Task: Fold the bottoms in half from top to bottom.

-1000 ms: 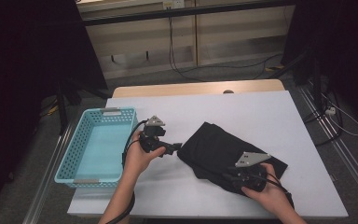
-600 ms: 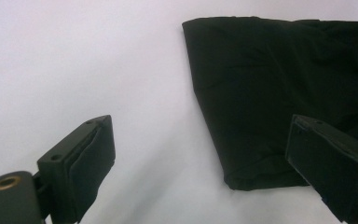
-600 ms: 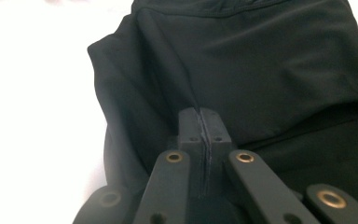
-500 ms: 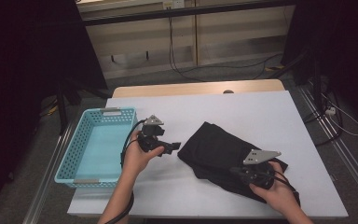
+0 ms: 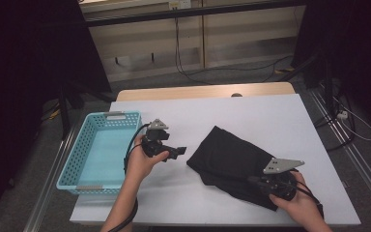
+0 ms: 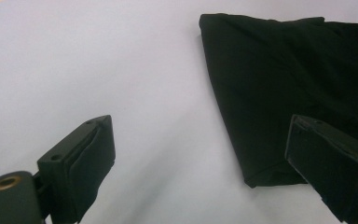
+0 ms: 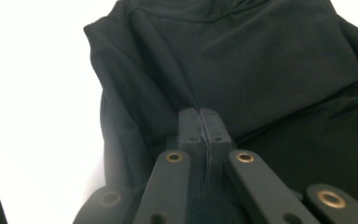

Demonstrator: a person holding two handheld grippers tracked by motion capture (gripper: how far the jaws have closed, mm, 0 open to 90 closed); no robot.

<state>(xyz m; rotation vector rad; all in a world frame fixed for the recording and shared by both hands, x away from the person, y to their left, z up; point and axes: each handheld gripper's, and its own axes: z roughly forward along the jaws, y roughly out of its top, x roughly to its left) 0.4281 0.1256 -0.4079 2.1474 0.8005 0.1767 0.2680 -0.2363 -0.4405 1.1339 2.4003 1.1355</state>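
A black cloth (image 5: 239, 162) lies folded on the white table (image 5: 270, 116), a bit right of the middle. Its near end hangs close to the table's front edge. Behind the cloth and to its right there is lots of bare table with room to move. In front of it there is just a thin strip of table.

A blue basket (image 5: 84, 162) sits at the left edge of the table, well apart from the cloth. There is a gap of bare table between the basket and the cloth.

The left gripper (image 5: 178, 151) is held in that gap, just beside the left corner of the cloth but not touching it. Its jaws are spread wide with nothing between them. In the left gripper view the cloth corner lies just ahead of one jaw.

The right gripper (image 7: 200, 119) is at the near right end of the cloth. Its jaws have just been closing and are now pressed together. In the right gripper view a thin fold of the black cloth looks pinched between them.
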